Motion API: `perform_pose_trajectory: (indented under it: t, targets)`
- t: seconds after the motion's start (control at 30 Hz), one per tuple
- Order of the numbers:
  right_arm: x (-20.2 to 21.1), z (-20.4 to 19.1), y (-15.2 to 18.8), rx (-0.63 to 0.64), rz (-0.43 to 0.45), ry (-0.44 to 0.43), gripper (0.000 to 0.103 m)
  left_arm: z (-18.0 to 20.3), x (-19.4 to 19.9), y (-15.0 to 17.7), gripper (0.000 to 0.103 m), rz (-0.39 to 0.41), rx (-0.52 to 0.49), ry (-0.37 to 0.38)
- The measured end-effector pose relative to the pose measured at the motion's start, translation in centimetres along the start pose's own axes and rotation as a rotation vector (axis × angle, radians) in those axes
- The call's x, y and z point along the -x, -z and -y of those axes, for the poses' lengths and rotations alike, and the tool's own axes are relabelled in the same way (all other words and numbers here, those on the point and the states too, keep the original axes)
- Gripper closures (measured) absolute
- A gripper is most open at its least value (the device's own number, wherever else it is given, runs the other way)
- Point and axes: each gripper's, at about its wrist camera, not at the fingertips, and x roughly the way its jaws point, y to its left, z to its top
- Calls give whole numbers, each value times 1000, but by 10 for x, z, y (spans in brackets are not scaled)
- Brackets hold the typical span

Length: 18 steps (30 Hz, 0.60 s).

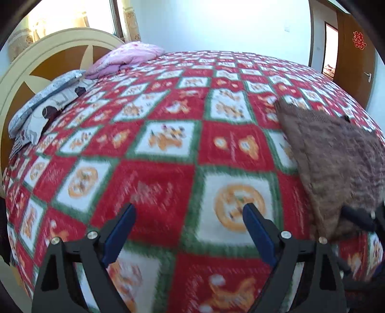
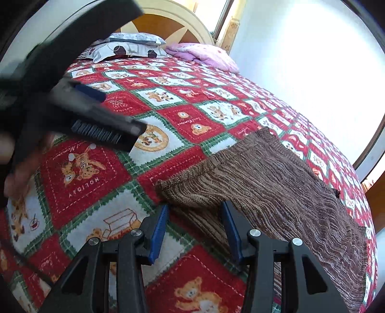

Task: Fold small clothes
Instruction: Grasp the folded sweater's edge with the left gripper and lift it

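Observation:
A brown knitted garment (image 2: 276, 180) lies spread flat on the bed's red, green and white holiday blanket (image 2: 84, 173). My right gripper (image 2: 195, 204) is open, its blue pads standing either side of the garment's near corner without pressing on it. In the left wrist view the garment (image 1: 336, 156) lies at the right, with one black finger of the right gripper (image 1: 356, 218) at its near edge. My left gripper (image 1: 190, 207) stands wide open over bare blanket (image 1: 156, 187), left of the garment, with nothing between its fingers. It also shows blurred at the upper left of the right wrist view (image 2: 124, 112).
Patterned pillows (image 1: 45, 106) and a pink quilt (image 1: 125, 57) lie at the head of the bed by the cream and brown headboard (image 1: 43, 60). A brown door (image 1: 353, 62) stands beyond the bed's far right side. A window (image 2: 216, 16) is behind the headboard.

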Motion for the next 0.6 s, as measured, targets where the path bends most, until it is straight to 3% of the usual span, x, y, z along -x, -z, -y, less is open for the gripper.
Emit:
perform_pose_trajectory:
  t: [0.13, 0.3, 0.47, 0.6]
  targets:
    - [-5, -3, -4, -4, 15, 29, 56, -2, -9, -20, 10, 22, -1, 61]
    - [-10, -2, -7, -27, 11, 43, 57, 11, -20, -44, 10, 26, 15, 244]
    - [-9, 1, -1, -65, 23, 28, 59, 52, -37, -65, 10, -7, -26, 418]
    - [-9, 1, 3, -81, 34, 25, 59, 82, -55, -81, 10, -53, -62, 485]
